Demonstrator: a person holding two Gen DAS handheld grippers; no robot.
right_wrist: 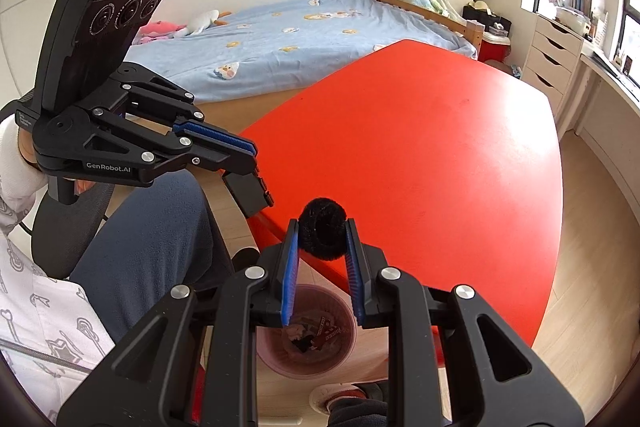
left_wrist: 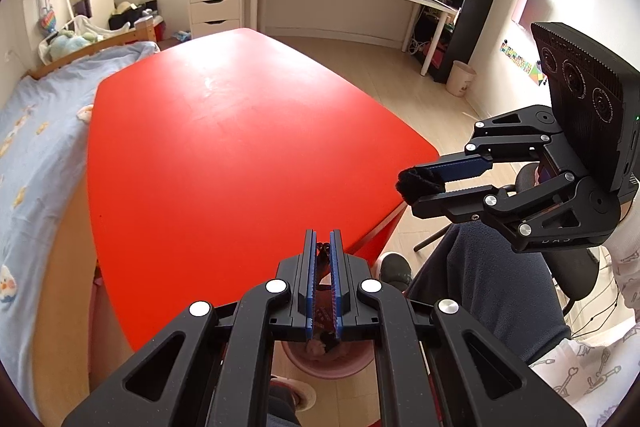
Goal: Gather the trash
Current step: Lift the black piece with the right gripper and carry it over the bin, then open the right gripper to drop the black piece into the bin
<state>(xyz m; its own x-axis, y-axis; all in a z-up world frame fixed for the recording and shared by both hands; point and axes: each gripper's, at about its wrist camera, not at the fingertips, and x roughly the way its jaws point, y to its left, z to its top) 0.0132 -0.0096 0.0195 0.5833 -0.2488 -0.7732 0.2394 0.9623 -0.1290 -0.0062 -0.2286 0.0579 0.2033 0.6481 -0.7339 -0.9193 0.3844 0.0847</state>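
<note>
I hold both grippers over the near edge of the bare red table, each carrying a last piece of rubbish. My right gripper, bottom centre of its own view, is clamped on a fuzzy black ring. My left gripper, bottom centre of its view, is pinched nearly shut on a small black clip, which hangs from its tips at centre left of the right view. Below, the pink bin already holds scraps. By my reading the tabletop is cleared; only the two drops into the bin remain.
</note>
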